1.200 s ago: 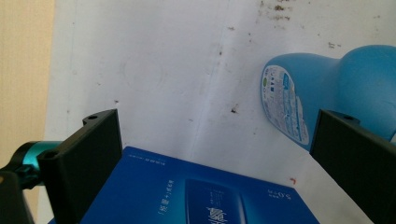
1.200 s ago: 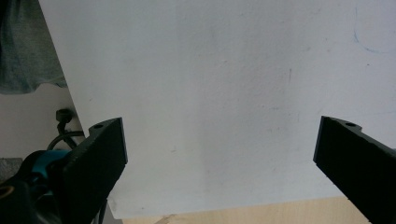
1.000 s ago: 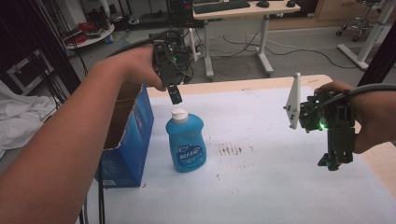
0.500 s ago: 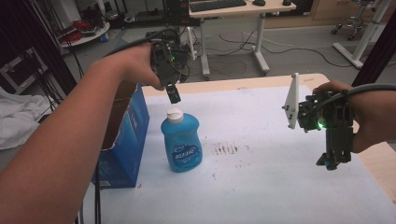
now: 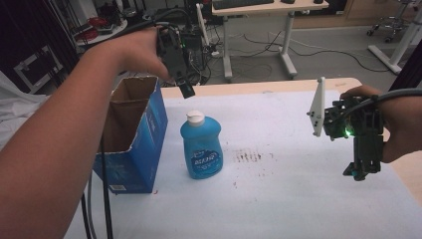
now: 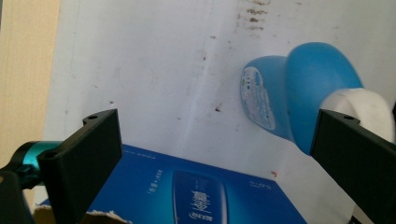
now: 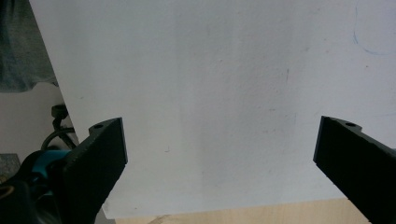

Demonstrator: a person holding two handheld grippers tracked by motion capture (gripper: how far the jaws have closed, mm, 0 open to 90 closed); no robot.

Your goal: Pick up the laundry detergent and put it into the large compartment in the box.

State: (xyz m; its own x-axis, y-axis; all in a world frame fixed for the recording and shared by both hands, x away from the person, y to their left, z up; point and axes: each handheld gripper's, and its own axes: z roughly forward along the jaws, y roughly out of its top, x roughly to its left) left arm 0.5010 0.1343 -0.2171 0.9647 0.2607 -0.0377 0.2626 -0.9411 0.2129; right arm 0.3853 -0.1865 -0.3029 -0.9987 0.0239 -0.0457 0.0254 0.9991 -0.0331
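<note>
2 grippers' fingers spread, empty; left gripper (image 5: pixel 185 89) above bottle (image 5: pixel 201 147); open box (image 5: pixel 130 137) beside bottle.

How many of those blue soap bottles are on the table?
1. The blue soap bottle stands upright on the white table, just right of the open blue box. The box's inside is partly hidden, so more could be there.

Blue bottle (image 5: pixel 201 147) beside open box (image 5: pixel 130 144)

The left tool (image 5: pixel 185 89) has lifted higher and drifted back toward the open blue box (image 5: pixel 130 144), farther above the blue soap bottle (image 5: pixel 201 147)
</note>
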